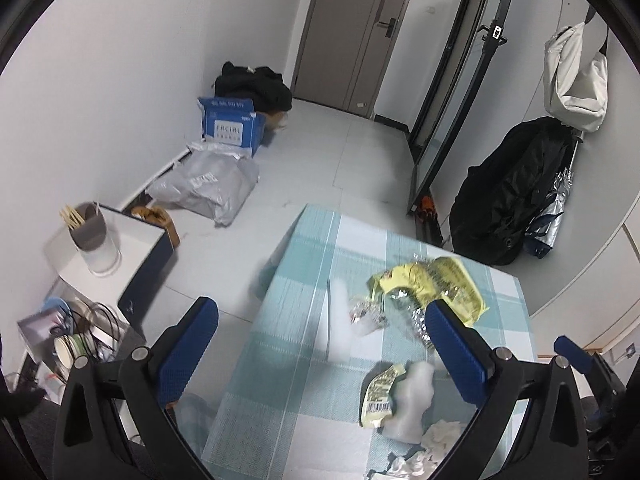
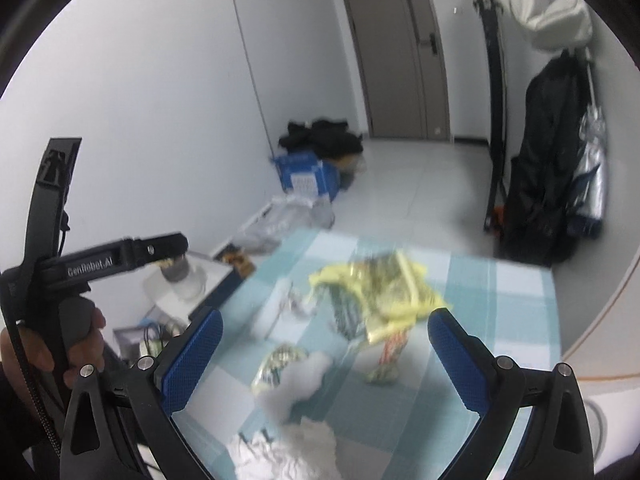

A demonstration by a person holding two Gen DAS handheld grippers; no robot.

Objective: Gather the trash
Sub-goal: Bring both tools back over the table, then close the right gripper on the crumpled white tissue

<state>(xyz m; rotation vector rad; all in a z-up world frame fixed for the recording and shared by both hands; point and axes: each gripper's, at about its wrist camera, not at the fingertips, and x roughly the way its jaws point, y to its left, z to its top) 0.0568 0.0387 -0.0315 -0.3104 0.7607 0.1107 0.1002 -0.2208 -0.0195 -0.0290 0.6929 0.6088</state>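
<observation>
Trash lies scattered on a table [image 1: 304,280] covered in a blue-and-white checked cloth; a crumpled yellow wrapper [image 1: 440,280] with a silver lining sits near the far right, a smaller yellow packet [image 1: 380,396] with a barcode lies closer in, touching a white plastic piece [image 1: 412,404], and crumpled white tissues [image 1: 436,440] gather at the near edge; a clear plastic scrap [image 1: 364,312] rests between the wrapper and a blurred white strip [image 1: 338,316].

The left gripper [image 1: 320,344] hovers above the table's near left edge, its 2 blue-padded jaws wide apart and holding nothing; the right gripper [image 2: 326,356] hangs over the same litter, jaws likewise spread and empty, the view beneath it smeared by motion blur; the yellow wrapper [image 2: 376,292] shows between its fingers, with the tissues [image 2: 288,448] lowest in frame.

In the right wrist view the left hand [image 2: 44,344] grips the black handle of its tool at the left side.

Beyond the table, on the floor along the wall, stand a blue cardboard box [image 1: 232,124], a grey plastic bag [image 1: 208,184] and a heap of black clothing [image 1: 256,84]; a grey cup [image 1: 88,226] of chopsticks stands on a white side cabinet [image 1: 132,248]; a black coat [image 1: 512,192] hangs at the right beside a closed grey door [image 1: 352,32].
</observation>
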